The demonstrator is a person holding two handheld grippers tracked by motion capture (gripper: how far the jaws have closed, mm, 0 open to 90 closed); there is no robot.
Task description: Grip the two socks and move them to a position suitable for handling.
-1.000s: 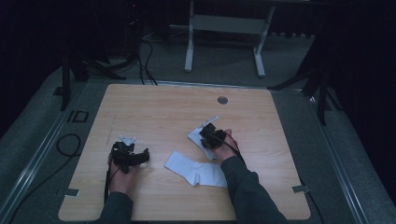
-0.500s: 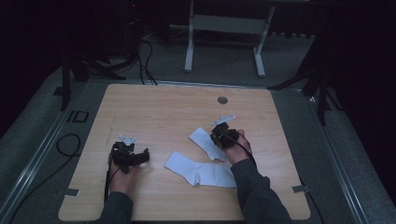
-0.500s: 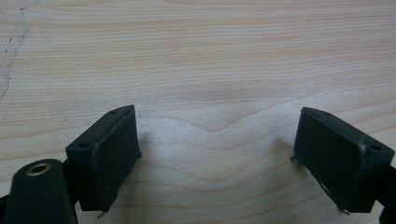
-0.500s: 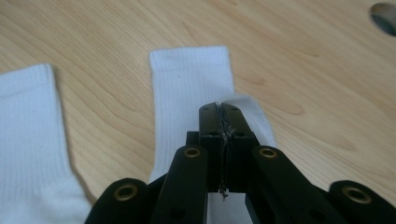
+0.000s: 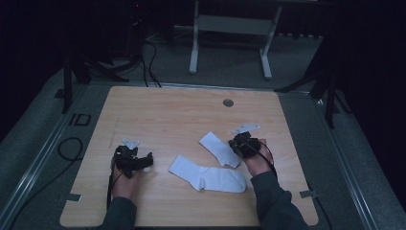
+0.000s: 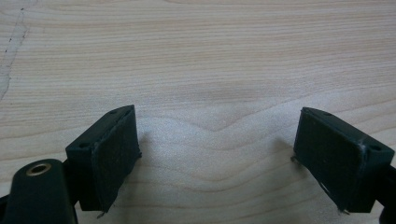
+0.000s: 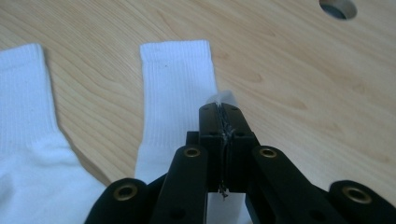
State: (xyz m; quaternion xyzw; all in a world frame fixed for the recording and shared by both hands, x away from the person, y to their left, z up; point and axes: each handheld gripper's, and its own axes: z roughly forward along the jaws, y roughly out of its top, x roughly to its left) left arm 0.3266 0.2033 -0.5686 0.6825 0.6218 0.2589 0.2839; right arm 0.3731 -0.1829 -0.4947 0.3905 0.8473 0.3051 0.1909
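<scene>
We have the right tongs (image 7: 223,122) clamped on one sock's (image 7: 175,88) edge, the left tongs (image 6: 224,158) apart and idle; pairing with the other sock (image 5: 208,174) near the tabletop's (image 5: 163,110) front edge remains.

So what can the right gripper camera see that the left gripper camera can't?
The right gripper view has the right hand-held gripper with its jaws pressed together on an edge of one white sock, a second white sock lying beside it, and a round hole in the table. The left gripper view has the left hand-held gripper with its jaws wide apart and just bare wood between them, no socks. Both views share the light wooden table and a pair of black jaws coming up from the bottom.
</scene>
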